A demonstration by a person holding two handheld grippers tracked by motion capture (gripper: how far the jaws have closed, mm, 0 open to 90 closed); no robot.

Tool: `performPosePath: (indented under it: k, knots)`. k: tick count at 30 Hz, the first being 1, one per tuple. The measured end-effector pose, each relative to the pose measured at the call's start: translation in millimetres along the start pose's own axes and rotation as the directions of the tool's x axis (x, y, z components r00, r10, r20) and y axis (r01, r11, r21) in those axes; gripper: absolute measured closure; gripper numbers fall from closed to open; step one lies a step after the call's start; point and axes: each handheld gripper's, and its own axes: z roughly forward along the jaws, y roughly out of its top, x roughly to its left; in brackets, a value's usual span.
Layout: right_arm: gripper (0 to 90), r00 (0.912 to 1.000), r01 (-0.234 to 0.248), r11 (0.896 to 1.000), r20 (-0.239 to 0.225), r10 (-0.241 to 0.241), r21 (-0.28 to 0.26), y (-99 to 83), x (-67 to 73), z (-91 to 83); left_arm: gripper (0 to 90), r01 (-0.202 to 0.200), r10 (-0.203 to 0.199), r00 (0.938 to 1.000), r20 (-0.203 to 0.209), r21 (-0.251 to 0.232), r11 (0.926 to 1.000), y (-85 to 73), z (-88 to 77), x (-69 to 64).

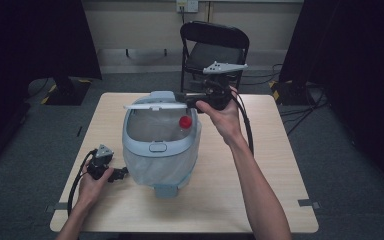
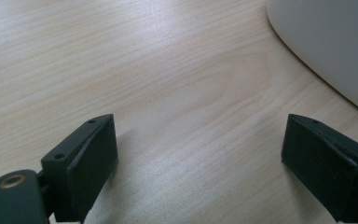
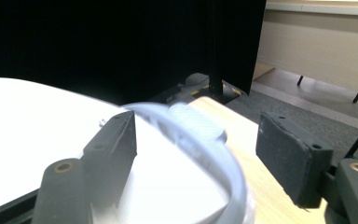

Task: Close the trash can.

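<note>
A pale blue waste bin (image 1: 160,150) lined with a white bag stands in the middle of the wooden table (image 1: 260,190). A red round thing (image 1: 185,122) lies inside it near the right wall. Its white lid (image 1: 155,106) stands raised at the back. My right gripper (image 1: 187,100) is at the bin's back right corner, pointing left at the lid. In the right gripper view its jaws (image 3: 196,144) stand open, with the bin's blurred blue rim (image 3: 205,140) between them and the white lid (image 3: 28,121) at the left. My left gripper (image 1: 122,173) rests low on the table left of the bin, open (image 2: 200,154), with nothing between its jaws; the bin's wall (image 2: 326,42) is at the upper right.
A black folding chair (image 1: 215,50) stands just behind the table's far edge. Dark screens flank the table at left (image 1: 30,40) and right (image 1: 360,50). Cables trail from both grippers. Bare tabletop lies right of the bin and in front of it.
</note>
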Motion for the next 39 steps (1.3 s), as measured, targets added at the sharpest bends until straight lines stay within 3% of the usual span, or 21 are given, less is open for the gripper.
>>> performPosePath:
  k: [6, 13, 14, 19, 20, 24, 34, 39]
  knots:
    - [26.3, 1.0000, -0.008, 0.999, -0.001, 0.008, 0.039, -13.3, 10.6, -0.3, 10.0, -0.001, 0.001, 1.0000, 0.000, 0.000, 1.0000, 0.0, 0.0, 0.0]
    - [24.2, 0.9983, -0.017, 0.996, -0.054, 0.022, 0.085, -26.7, 29.6, 3.1, 10.0, 0.006, -0.006, 1.0000, -0.003, -0.001, 1.0000, -0.2, -0.1, -0.7]
    - [23.7, 0.9999, 0.011, 0.995, -0.007, -0.011, 0.100, -28.6, 39.9, 2.5, 10.0, 0.006, -0.006, 1.0000, -0.004, -0.001, 1.0000, -0.2, -0.1, -0.7]
    - [23.4, 0.9966, 0.080, 0.988, 0.012, -0.082, 0.131, -31.0, 57.4, 3.6, 10.0, 0.006, -0.006, 1.0000, -0.004, -0.001, 1.0000, -0.3, -0.1, -0.8]
    - [23.6, 0.9957, 0.093, 0.987, -0.004, -0.093, 0.132, -31.9, 63.0, 2.9, 10.0, 0.006, -0.006, 1.0000, -0.005, -0.001, 1.0000, -0.3, -0.1, -0.7]
    - [23.8, 0.9943, 0.105, 0.988, 0.005, -0.106, 0.116, -36.0, 73.0, 1.3, 10.0, 0.007, -0.007, 1.0000, -0.004, -0.002, 1.0000, -0.3, -0.1, -0.8]
    - [24.1, 0.9935, 0.106, 0.990, 0.032, -0.109, 0.095, -40.2, 77.2, -0.1, 10.1, 0.009, -0.009, 0.9999, -0.011, -0.002, 1.0000, -0.5, -0.4, -1.4]
    - [24.1, 0.9927, 0.110, 0.987, 0.036, -0.115, 0.113, -38.6, 78.0, -0.5, 10.1, 0.007, -0.007, 0.9999, -0.011, -0.001, 1.0000, -0.6, -0.6, -1.3]
